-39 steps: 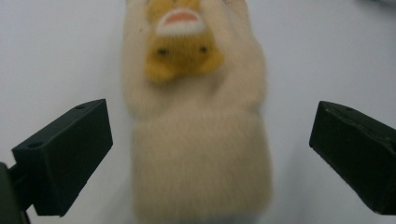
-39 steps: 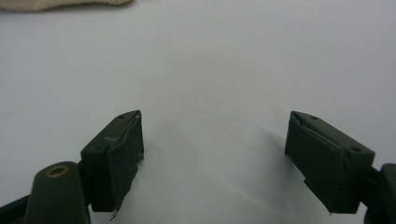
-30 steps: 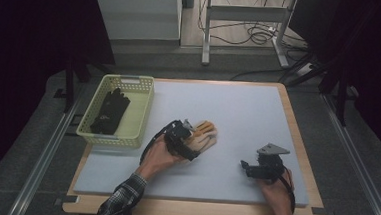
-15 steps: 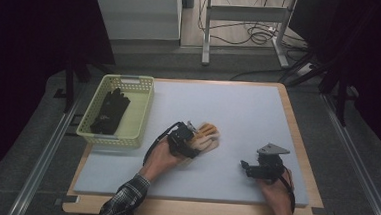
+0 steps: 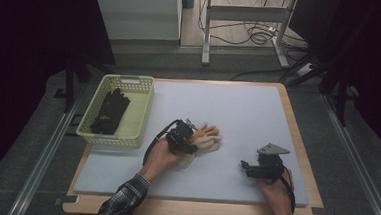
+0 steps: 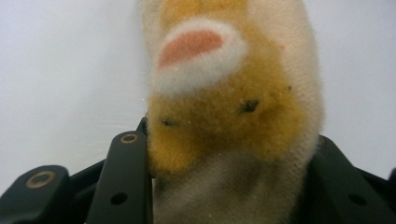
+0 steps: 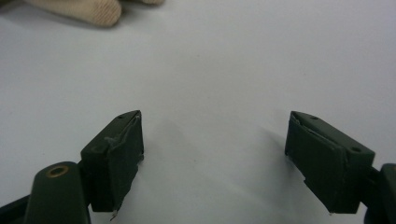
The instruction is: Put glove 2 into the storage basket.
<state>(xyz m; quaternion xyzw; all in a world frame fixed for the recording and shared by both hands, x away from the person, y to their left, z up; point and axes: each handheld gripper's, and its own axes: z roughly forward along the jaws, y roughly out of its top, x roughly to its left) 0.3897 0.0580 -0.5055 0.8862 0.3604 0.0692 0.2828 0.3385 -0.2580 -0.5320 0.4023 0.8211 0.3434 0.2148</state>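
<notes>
Jaws of the left gripper (image 6: 224, 186) have just been closing and now pinch the yellow-and-cream glove (image 6: 233, 116). Right gripper (image 7: 215, 168) rests open. Next, I'd say, comes a lift towards the basket (image 5: 140, 115).

Lower part of the fuzzy orange-and-cream glove (image 6: 233, 121) cut off by the bottom edge of the left gripper view, upper part by the top edge; sides hidden where pressed between the two black jaws, just closed in on it; in the high view, wrist end covered by the left gripper (image 5: 180, 137) and hand; printed shape on the glove too blurred to identify; second pale glove (image 7: 74, 10) cropped by the top edge of the right gripper view; dark glove (image 5: 109, 111) in the basket (image 5: 141, 109) too small for detail; forearms cut off at the bottom of the high view.
</notes>
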